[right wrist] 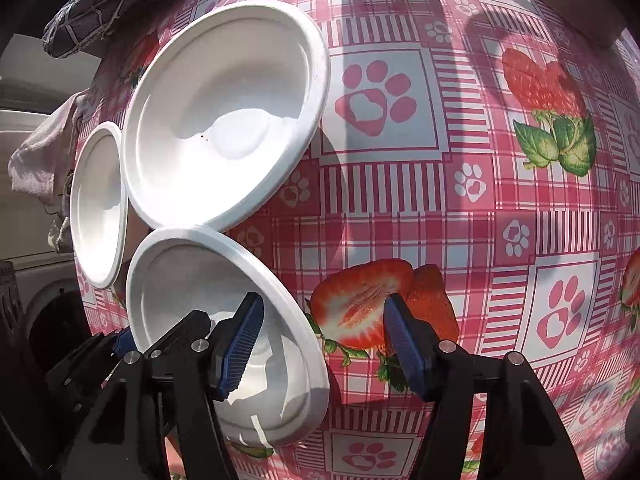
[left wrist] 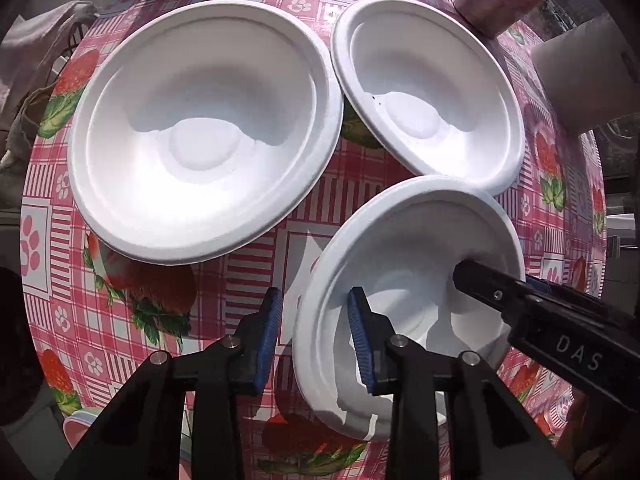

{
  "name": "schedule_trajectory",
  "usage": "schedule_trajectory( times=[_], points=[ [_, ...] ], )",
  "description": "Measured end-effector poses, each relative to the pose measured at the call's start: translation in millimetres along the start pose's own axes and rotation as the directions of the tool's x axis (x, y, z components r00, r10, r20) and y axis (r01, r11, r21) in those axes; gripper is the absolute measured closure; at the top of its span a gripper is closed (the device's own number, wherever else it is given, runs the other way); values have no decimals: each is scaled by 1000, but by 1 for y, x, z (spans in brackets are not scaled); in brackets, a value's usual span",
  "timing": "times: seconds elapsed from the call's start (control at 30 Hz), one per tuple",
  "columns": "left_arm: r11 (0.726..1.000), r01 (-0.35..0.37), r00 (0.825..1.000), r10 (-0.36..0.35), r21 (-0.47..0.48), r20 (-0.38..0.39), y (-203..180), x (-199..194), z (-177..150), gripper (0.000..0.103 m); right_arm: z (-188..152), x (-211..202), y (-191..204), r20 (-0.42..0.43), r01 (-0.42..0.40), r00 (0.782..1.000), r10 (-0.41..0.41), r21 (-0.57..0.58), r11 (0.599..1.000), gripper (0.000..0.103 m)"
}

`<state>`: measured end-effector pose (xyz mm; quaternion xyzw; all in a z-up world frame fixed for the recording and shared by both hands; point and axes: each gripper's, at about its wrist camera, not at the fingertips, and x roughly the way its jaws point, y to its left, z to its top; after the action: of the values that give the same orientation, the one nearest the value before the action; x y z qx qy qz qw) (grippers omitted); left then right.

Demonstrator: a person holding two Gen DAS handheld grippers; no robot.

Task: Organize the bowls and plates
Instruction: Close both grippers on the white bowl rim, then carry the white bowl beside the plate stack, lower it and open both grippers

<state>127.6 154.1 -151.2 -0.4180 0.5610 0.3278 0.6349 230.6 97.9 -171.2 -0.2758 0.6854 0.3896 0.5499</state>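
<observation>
White, wide-rimmed nearest bowl (left wrist: 404, 240) has left gripper (left wrist: 316, 312) and right gripper (right wrist: 324, 316) astride its rim, unclenched.

Three white bowls (left wrist: 204, 136) (left wrist: 428, 92) (left wrist: 404, 280) — upright, empty, clustered on the strawberry tablecloth (left wrist: 352, 168)
</observation>
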Motion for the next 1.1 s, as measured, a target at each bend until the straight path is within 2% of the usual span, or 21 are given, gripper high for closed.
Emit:
schedule_trajectory(
  times=[0.07,0.2,0.6,0.87,1.0,1.1],
  points=[
    [1000,15,1000,-15,0,-3,0,0,2,76,0,2,-2,-15,-34,999,34,5,999,75],
    [1000,3,1000,-3,26,2,-8,1,4,79,-7,3,-3,-16,-44,999,44,4,999,85],
    [990,-15,1000,16,142,-6,-51,10,-26,79,-58,3,-35,-19,-57,998,58,81,995,85],
    [968,-17,999,27,252,-34,-82,15,-65,79,-111,1,-63,-31,-47,998,52,138,989,85],
    [953,-13,998,31,303,-54,-99,20,-96,79,-139,0,-76,-36,-40,998,47,177,983,85],
    [939,-13,997,37,343,-66,-108,23,-116,79,-149,0,-85,-41,-38,998,48,213,976,85]
  ],
)
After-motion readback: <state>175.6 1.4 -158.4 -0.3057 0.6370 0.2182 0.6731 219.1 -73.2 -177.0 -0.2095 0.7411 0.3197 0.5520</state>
